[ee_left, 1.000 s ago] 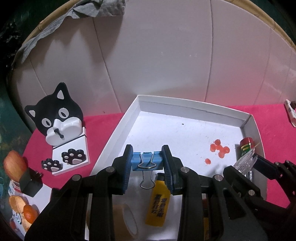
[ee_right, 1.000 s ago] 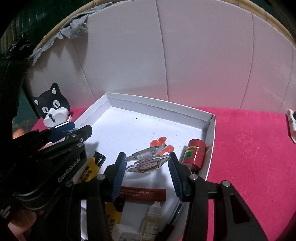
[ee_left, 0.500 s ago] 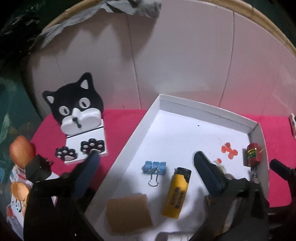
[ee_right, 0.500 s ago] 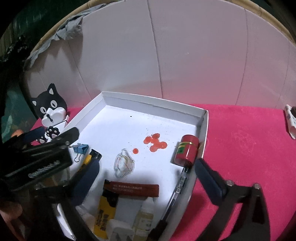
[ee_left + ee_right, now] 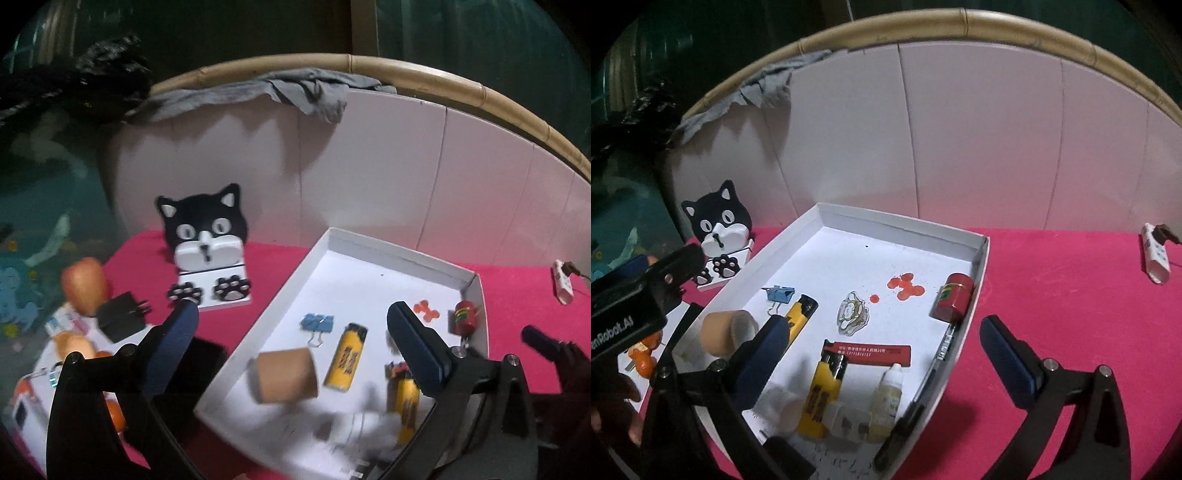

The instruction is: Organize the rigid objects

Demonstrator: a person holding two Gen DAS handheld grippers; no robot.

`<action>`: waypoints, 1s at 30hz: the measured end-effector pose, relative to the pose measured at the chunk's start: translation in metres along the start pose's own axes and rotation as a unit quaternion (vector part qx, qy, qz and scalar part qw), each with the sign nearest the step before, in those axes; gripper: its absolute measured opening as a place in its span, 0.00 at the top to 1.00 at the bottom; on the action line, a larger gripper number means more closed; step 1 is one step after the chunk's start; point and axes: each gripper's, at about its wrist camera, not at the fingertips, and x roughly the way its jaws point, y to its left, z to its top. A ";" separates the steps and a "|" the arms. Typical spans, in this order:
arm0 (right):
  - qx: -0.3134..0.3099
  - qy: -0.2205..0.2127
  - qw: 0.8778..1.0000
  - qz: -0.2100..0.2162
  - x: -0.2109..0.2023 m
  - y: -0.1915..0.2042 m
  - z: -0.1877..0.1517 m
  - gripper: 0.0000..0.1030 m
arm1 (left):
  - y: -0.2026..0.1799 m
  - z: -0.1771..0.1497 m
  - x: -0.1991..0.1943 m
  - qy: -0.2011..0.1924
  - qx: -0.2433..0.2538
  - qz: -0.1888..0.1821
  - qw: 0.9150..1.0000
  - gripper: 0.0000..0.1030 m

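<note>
A white tray point(image 5: 369, 240) point(image 5: 901, 218) sits on the pink cloth. In it lie a blue binder clip point(image 5: 317, 324) point(image 5: 780, 294), yellow lighters point(image 5: 346, 356) point(image 5: 824, 391), a tan tape roll point(image 5: 283, 374) point(image 5: 724, 332), a clear sticker charm point(image 5: 852, 313), a red can point(image 5: 953, 301), a red strip point(image 5: 868, 352), a small dropper bottle point(image 5: 886, 398) and a pen point(image 5: 934, 365). My left gripper point(image 5: 291, 328) is open and empty above the tray's near left. My right gripper point(image 5: 882, 339) is open and empty above the tray's near edge.
A black-and-white cat stand point(image 5: 207, 243) point(image 5: 718, 229) sits left of the tray. A black charger point(image 5: 120, 321), an apple point(image 5: 84, 286) and small snacks lie at far left. A white tube point(image 5: 1154, 254) lies far right. A curved white wall point(image 5: 960, 140) rings the back.
Both grippers opened and pulled back and up. The left one let go of the blue binder clip and the right one let go of the clear charm; both now lie in the tray.
</note>
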 end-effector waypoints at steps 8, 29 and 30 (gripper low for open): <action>0.007 -0.041 0.999 0.015 -0.047 -0.008 -0.001 0.00 | 0.008 -0.010 -0.056 -0.031 -0.028 -0.037 0.998 0.00; -0.011 -0.083 0.995 -0.055 -0.136 -0.005 -0.029 0.00 | -0.007 -0.038 -0.143 -0.060 -0.006 -0.086 0.994 0.00; -0.007 -0.085 0.995 -0.055 -0.139 -0.006 -0.030 0.00 | -0.007 -0.039 -0.143 -0.056 -0.008 -0.085 0.995 0.00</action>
